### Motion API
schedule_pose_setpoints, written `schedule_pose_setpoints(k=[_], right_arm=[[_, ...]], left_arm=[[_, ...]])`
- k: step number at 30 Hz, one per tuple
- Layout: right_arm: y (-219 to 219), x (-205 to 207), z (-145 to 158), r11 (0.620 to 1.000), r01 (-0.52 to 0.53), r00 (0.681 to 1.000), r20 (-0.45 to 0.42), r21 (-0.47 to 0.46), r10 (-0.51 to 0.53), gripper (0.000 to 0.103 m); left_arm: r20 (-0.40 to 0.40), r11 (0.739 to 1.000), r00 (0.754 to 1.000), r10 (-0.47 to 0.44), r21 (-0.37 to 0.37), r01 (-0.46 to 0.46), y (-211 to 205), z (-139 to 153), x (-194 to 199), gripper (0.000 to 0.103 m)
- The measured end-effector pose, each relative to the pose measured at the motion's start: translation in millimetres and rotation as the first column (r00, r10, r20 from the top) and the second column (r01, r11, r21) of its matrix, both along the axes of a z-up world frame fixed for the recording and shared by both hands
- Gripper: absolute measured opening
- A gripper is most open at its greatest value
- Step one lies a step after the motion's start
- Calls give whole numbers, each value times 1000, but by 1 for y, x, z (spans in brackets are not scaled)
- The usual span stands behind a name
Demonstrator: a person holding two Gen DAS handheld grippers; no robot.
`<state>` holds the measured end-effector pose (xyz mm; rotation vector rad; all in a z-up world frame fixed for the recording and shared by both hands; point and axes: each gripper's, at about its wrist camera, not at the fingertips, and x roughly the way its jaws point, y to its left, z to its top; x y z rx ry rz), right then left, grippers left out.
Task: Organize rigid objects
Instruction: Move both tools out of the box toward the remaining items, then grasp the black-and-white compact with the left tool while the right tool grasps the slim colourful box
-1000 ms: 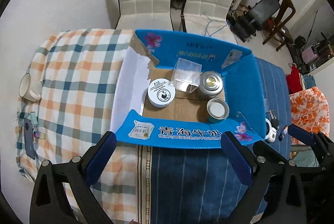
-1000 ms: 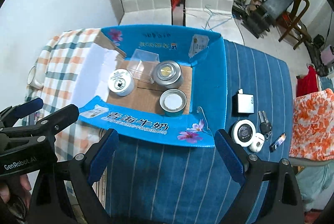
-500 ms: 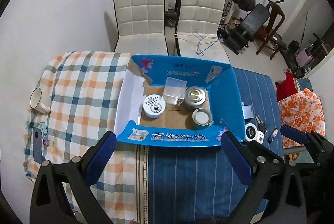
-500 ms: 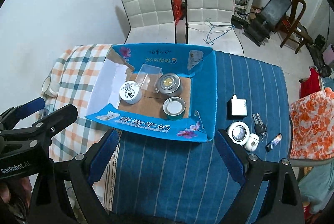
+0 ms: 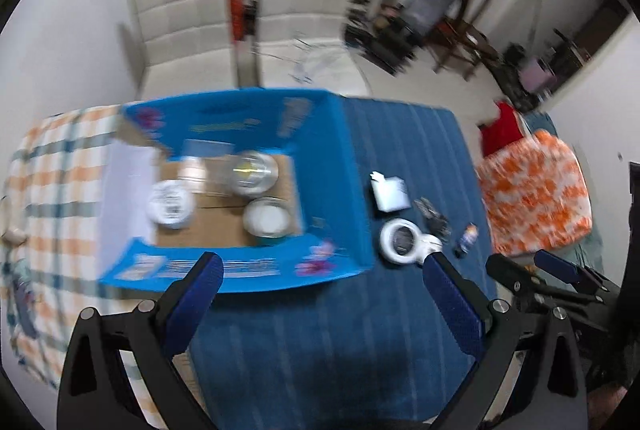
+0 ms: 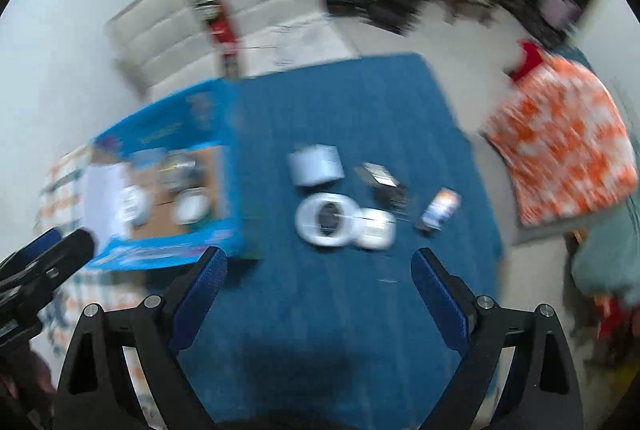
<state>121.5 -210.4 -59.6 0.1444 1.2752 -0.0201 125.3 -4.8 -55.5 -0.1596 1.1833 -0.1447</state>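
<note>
Blue box (image 5: 332, 165) sits left on the table, holding three round tins (image 5: 171, 203) and a clear case; its print is too blurred for me to read. Right of it lie a white block (image 6: 316, 164), white ring (image 6: 326, 218), keys (image 6: 386, 185) and lighter (image 6: 440, 209). My left gripper (image 5: 320, 286) and right gripper (image 6: 318, 278) hang above, spread wide, holding nothing.

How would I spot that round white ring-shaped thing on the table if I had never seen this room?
Find the big blue cardboard box on the table, then look just right of it on the striped blue cloth. Among the small loose items there, the white ring sits nearest the box, below a white square block. It alone is round with a dark centre.
</note>
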Motion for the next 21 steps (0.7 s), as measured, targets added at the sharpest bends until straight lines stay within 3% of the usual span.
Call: schedule_pose_setpoints(k=[3,9,12,15,18,21], right_arm=[[-62,1,-30,993,115,992,-59,18,-113,96],[-148,11,-95,964,258,958,-146,60,-247,95],[-169,21,-125,954,292,944,-178,62,-277,90],[-180,33,-150,952,298,939,-198,65,-281,89],[-184,49,-171,957,286,939,-215,53,-269,83],[-186,62,-186,956,288,936,-228,61,-268,82]], left_arm=[[-30,997,997,-72,-24,71,-43,-15,21,102],[-95,987,983,-159,15,161,-126,-63,64,102],[-130,983,979,-159,71,169,-154,-98,84,102],[-227,983,965,-130,96,155,-169,-140,106,102],[-344,978,933,-103,136,158,-178,-181,120,102],[-373,974,924,-85,163,155,-181,-197,124,102]])
